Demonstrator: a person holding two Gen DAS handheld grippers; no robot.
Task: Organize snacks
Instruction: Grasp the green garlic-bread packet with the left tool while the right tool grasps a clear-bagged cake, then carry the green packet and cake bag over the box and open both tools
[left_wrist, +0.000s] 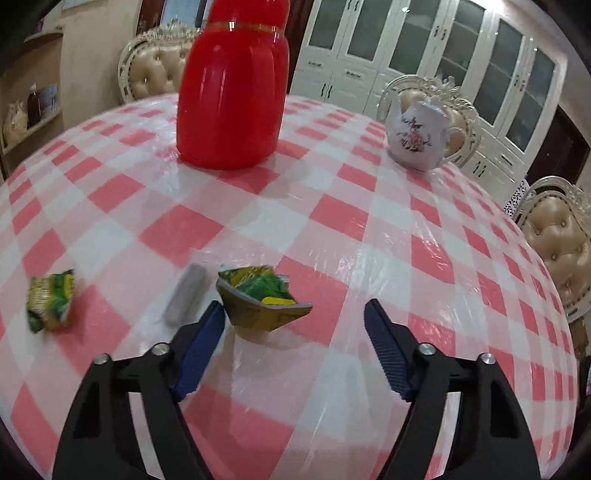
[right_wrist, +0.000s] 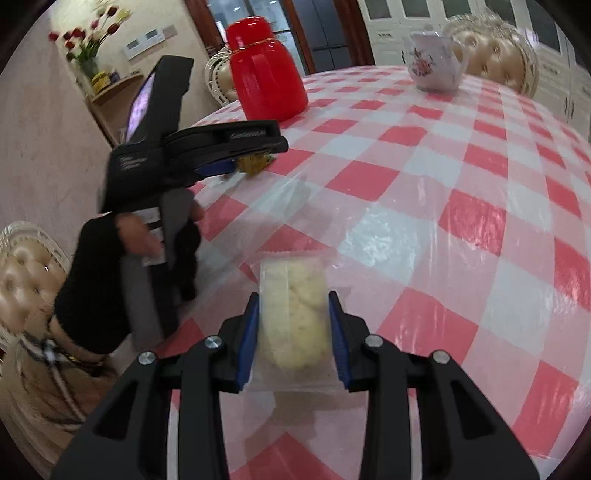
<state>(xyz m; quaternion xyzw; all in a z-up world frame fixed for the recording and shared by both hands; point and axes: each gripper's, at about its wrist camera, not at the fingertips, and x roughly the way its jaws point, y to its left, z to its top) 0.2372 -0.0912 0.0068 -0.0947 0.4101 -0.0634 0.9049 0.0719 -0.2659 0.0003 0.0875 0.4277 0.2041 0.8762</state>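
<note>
Left wrist: my left claw (left_wrist: 295, 314) is hanging unclenched around the green packet (left_wrist: 260, 299), lining up to pinch it
Right wrist: my right claw (right_wrist: 292, 306) is clamping the pale pastry pack (right_wrist: 293, 314), carrying it clear of the table (right_wrist: 461, 229)

Indoor light is falling evenly and brightly. Glare is streaking the plastic-covered table (left_wrist: 369, 236) in front of the red jug (left_wrist: 232, 92). Fisheye bending is curving the table rim; corners are vignetting black. Motion blur is smearing the gloved hand (right_wrist: 110, 273) left of the jug.
</note>
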